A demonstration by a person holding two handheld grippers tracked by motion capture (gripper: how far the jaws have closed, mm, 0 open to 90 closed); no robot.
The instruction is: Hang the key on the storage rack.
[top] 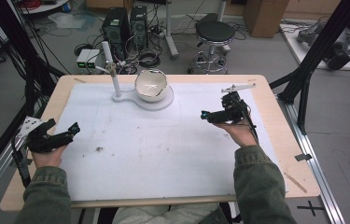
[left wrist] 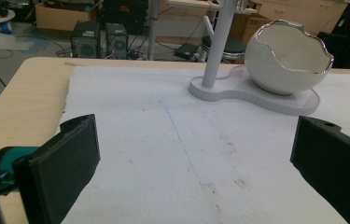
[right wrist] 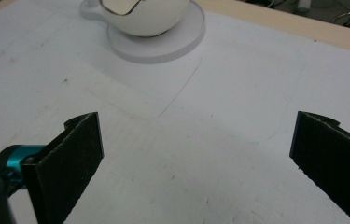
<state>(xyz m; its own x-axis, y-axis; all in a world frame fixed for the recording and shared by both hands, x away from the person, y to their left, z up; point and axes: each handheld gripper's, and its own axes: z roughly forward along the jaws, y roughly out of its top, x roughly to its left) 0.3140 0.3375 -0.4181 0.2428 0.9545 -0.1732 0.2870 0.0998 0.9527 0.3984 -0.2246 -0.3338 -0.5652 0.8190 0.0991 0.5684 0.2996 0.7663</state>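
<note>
Both hand-held grippers empty w/ jaws wide apart: left hand-held gripper [top: 63, 133], right hand-held gripper [top: 210, 115], each well apart from eggshell bowl [top: 150, 85] on table [top: 275, 116].

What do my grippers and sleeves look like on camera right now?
Both sleeves are olive green with ribbed cuffs. The left gripper and right gripper are black with teal accents by the jaws. Each has flat, rectangular black pads. A grey three-cornered plate tops the right gripper, and a dark cable trails from it.
</note>
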